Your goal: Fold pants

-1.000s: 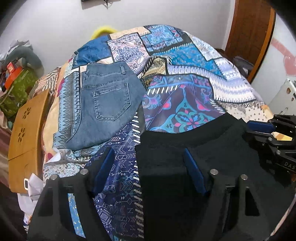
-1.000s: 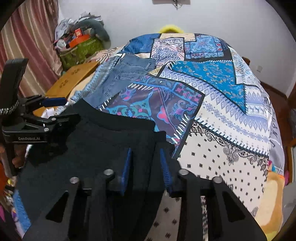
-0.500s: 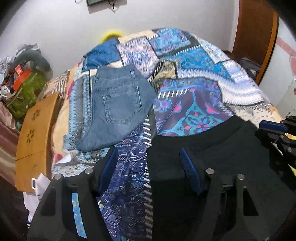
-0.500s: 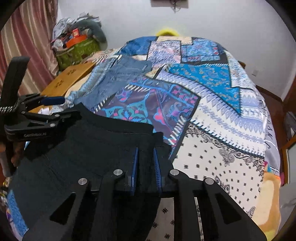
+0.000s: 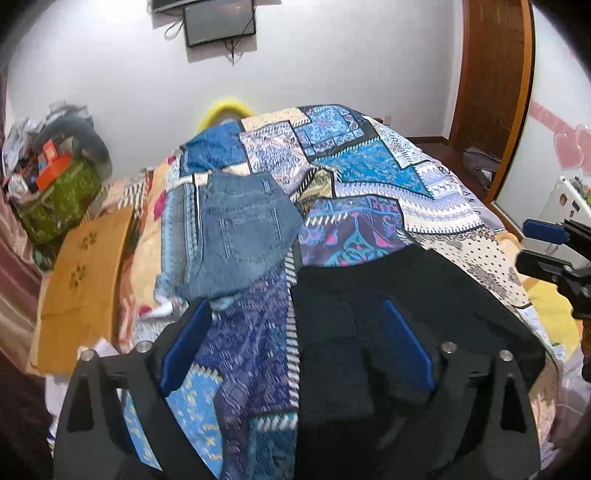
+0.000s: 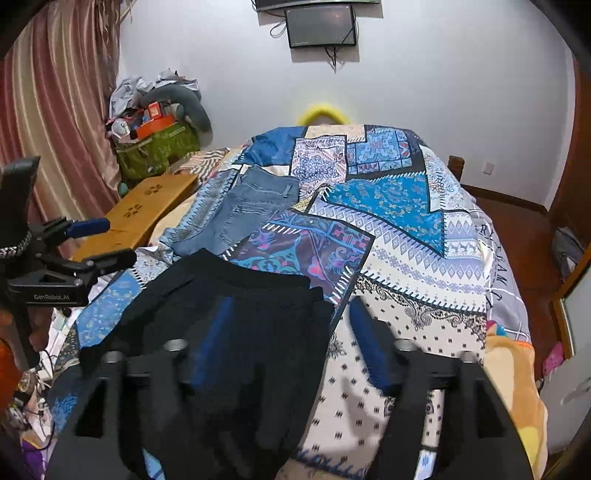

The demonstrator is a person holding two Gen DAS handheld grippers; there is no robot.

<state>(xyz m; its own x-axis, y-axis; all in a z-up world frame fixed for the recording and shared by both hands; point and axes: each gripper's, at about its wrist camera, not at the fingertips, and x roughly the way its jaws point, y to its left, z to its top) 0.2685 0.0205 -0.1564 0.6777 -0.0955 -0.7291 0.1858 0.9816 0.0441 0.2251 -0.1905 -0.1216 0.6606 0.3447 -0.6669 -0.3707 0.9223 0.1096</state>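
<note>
Folded black pants lie on the near part of the patchwork quilt. My left gripper hovers over their left edge, its jaws opening wide; its pads touch no cloth. At the far right of this view is my right gripper. In the right wrist view the right gripper hangs above the pants' right edge with its jaws opening and not pressing on the fabric. The left gripper shows at the left. Folded blue jeans lie farther back.
A wooden lap table lies at the bed's left edge. Behind it a green bag holds clutter, next to a striped curtain. A screen hangs on the wall and a brown door stands at the right.
The right gripper has let go of the black pants' edge and spread its jaws. The left jaws have widened. Both grippers have risen and drawn back from the pants.
</note>
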